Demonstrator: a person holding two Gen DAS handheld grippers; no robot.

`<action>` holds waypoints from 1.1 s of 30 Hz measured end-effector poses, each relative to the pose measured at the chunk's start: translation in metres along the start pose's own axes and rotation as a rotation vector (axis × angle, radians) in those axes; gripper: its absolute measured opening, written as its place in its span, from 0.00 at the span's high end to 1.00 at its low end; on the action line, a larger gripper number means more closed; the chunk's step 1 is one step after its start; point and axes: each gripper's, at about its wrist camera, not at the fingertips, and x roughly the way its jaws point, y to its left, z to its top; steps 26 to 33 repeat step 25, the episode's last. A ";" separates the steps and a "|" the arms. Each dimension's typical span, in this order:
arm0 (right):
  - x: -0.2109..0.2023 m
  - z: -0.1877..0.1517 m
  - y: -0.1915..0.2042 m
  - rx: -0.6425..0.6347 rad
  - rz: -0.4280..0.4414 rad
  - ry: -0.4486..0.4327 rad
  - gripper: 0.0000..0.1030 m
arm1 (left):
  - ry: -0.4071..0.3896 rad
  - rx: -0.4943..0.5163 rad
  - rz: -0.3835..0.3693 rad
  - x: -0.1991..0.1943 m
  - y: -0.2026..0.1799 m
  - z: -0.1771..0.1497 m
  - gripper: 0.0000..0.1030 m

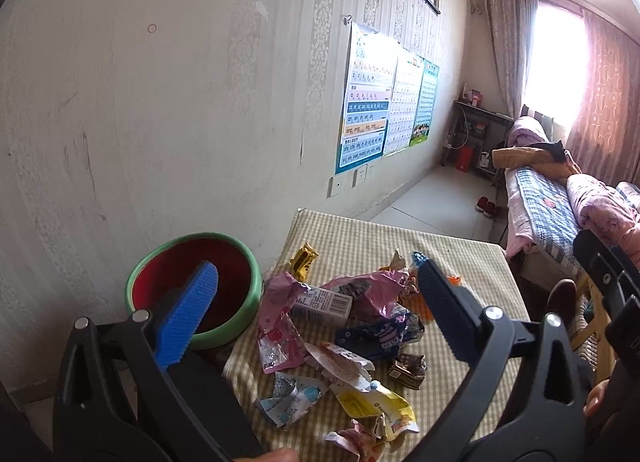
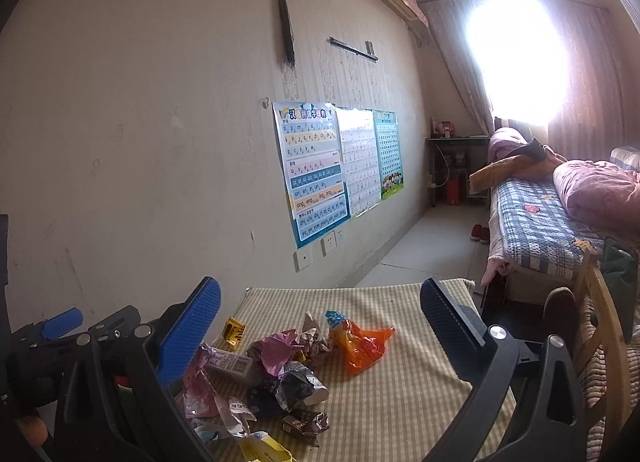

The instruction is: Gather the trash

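Note:
A heap of crumpled snack wrappers (image 1: 352,326) lies on a table with a checked cloth (image 1: 472,262). Among them are a pink wrapper (image 1: 372,290), a small white carton (image 1: 324,304), a gold wrapper (image 1: 304,260) and a yellow packet (image 1: 372,406). My left gripper (image 1: 316,286) hangs open above the heap, holding nothing. A red bin with a green rim (image 1: 192,282) stands left of the table, behind the left finger. In the right wrist view the same heap (image 2: 280,374) and an orange wrapper (image 2: 364,346) lie between the fingers of my open right gripper (image 2: 320,302).
A papered wall with learning posters (image 2: 316,165) runs along the left. A bed with a blue checked cover (image 2: 536,221) and pink bedding stands at the right, with a wooden chair (image 2: 600,326) by the table. My left gripper's body (image 2: 60,330) shows at the left.

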 end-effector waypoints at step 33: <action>0.003 -0.002 -0.001 0.008 -0.018 0.014 0.07 | -0.050 0.024 0.049 -0.006 -0.012 -0.003 0.05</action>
